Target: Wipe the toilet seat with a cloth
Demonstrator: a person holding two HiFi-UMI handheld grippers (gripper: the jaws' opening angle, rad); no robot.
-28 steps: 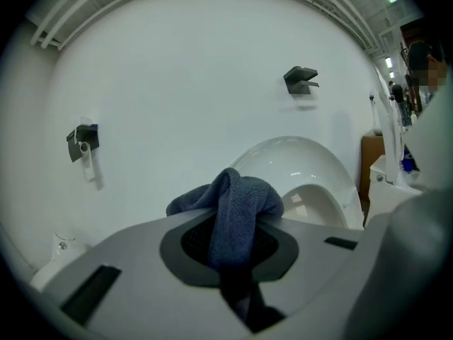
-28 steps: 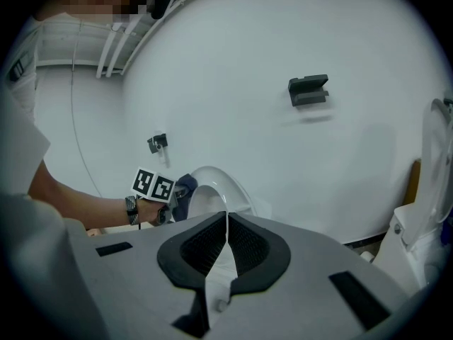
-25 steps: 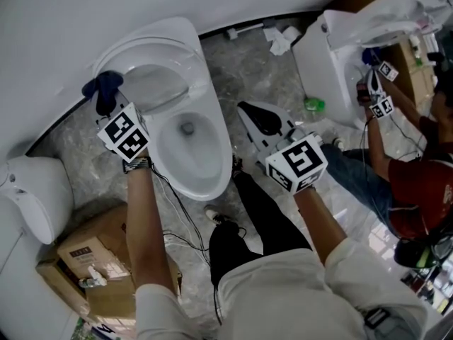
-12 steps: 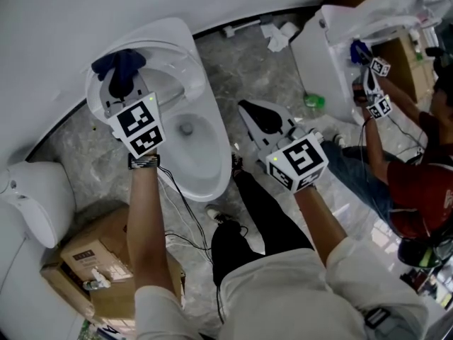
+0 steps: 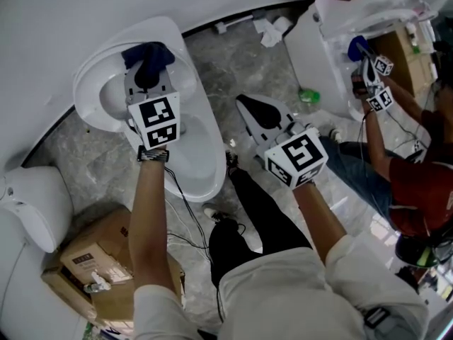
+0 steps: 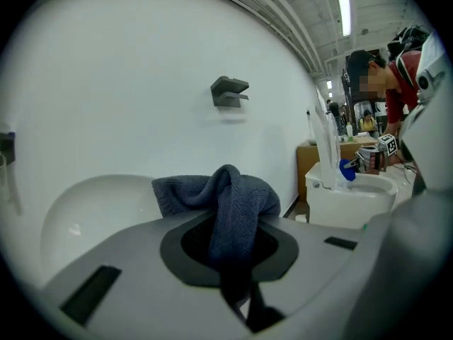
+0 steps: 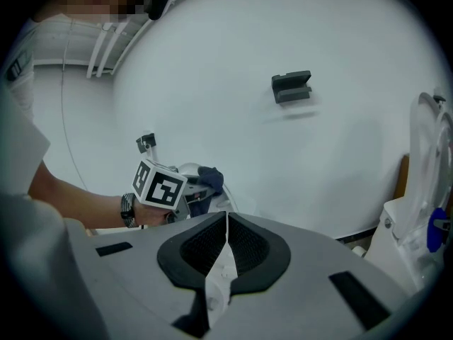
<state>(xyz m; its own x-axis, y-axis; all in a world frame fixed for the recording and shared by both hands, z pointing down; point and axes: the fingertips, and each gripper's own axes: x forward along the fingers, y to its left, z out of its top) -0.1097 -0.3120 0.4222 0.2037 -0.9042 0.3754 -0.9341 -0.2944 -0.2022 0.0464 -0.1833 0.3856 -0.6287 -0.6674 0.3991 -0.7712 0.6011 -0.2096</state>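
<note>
The left forearm reaches straight forward. The left gripper (image 5: pixel 146 82) is clamped on a bunched dark blue cloth (image 5: pixel 146 54), which is at the far rim of the raised toilet seat (image 5: pixel 88 94). The right gripper (image 5: pixel 249 109) is over the grey floor (image 5: pixel 248 62) beside the toilet bowl (image 5: pixel 192 163), tilted slightly down, its jaws together and empty.

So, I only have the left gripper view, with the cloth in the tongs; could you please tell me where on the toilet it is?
Observer: In the head view, the cloth is at the top edge of the raised toilet seat, above the open bowl.
Operator: Thank you, and what is the other hand doing?
Observer: The right tongs are shut with nothing between them, held to the right of the bowl and apart from the toilet.
</note>
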